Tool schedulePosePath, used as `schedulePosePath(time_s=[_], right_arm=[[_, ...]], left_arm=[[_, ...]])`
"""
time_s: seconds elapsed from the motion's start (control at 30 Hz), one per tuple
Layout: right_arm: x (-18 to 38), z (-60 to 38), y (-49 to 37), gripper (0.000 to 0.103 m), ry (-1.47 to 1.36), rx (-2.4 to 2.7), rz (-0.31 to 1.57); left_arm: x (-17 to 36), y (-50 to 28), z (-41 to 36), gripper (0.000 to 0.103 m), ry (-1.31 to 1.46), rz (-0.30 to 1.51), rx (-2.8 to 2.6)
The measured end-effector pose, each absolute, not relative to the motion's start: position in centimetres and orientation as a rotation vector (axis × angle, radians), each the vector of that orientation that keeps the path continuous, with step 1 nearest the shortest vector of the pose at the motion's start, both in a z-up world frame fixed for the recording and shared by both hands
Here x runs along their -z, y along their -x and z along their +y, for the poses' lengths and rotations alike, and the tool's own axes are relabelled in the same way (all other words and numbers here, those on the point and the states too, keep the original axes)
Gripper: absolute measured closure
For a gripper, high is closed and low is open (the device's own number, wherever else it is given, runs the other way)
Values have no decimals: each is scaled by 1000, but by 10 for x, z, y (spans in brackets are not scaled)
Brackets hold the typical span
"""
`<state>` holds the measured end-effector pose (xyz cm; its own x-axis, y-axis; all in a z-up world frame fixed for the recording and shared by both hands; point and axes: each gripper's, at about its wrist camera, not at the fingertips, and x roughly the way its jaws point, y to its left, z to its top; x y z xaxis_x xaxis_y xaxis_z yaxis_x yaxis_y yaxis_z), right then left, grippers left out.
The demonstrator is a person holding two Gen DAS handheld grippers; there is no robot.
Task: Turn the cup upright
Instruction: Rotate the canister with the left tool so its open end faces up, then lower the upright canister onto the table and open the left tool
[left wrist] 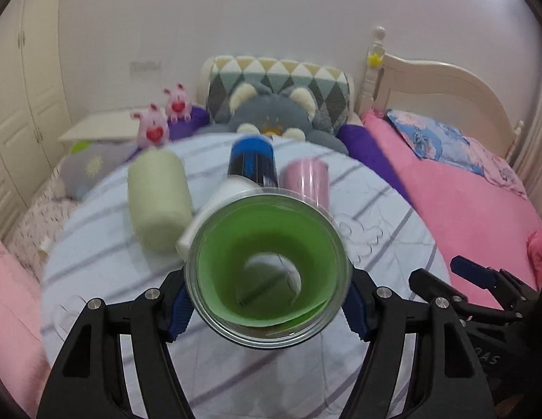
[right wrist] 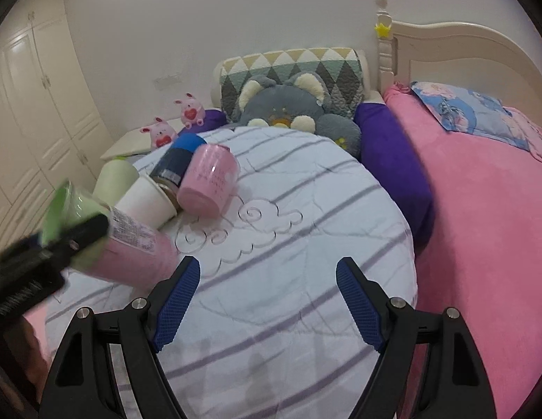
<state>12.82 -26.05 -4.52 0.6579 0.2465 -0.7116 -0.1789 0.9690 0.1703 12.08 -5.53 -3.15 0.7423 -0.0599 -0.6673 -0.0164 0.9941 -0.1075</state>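
My left gripper (left wrist: pixel 267 300) is shut on a clear cup with a green paper lining (left wrist: pixel 269 269), held above the striped quilt with its open mouth tilted toward the camera. In the right wrist view the same green cup (right wrist: pixel 66 209) shows blurred at the far left, with the left gripper's black finger (right wrist: pixel 79 234) across it. My right gripper (right wrist: pixel 267 300) is open and empty over the quilt; it also shows at the right edge of the left wrist view (left wrist: pixel 480 279).
Several cups lie on their sides on the striped quilt (right wrist: pixel 306 244): a pale green cup (left wrist: pixel 157 195), a white paper cup (right wrist: pixel 145 199), a blue and black cup (left wrist: pixel 251 160), a pink cup (right wrist: pixel 210 181) and a pink labelled one (right wrist: pixel 138 248). Plush toys and pillows line the headboard; a pink bed lies right.
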Motion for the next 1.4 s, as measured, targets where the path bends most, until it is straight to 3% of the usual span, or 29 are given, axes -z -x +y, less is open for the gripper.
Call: schedulePosePath(time_s=[0.13, 0.3, 0.43, 0.5, 0.93, 0.97, 1.0, 1.03, 1.4], right_arm=[[48, -262, -121, 21, -94, -209, 834], [45, -264, -113, 21, -98, -183, 822], [43, -265, -111, 21, -105, -175, 819], [43, -264, -112, 21, -107, -175, 817], [37, -275, -110, 21, -142, -154, 803], [36, -275, -110, 21, -142, -153, 801], [36, -274, -110, 21, -141, -153, 801], [36, -274, -110, 21, -140, -152, 803], [38, -277, -107, 21, -144, -133, 817]], left_arm=[[30, -122, -59, 31, 92, 732, 37], [31, -127, -65, 13, 67, 753, 40], [26, -131, -68, 13, 65, 743, 58], [24, -137, -68, 31, 71, 765, 70], [20, -153, -60, 30, 102, 846, 86], [21, -156, -61, 24, 98, 855, 84], [23, -158, -61, 12, 89, 869, 78], [26, -160, -62, 8, 76, 885, 67], [34, -162, -59, 8, 74, 908, 43]])
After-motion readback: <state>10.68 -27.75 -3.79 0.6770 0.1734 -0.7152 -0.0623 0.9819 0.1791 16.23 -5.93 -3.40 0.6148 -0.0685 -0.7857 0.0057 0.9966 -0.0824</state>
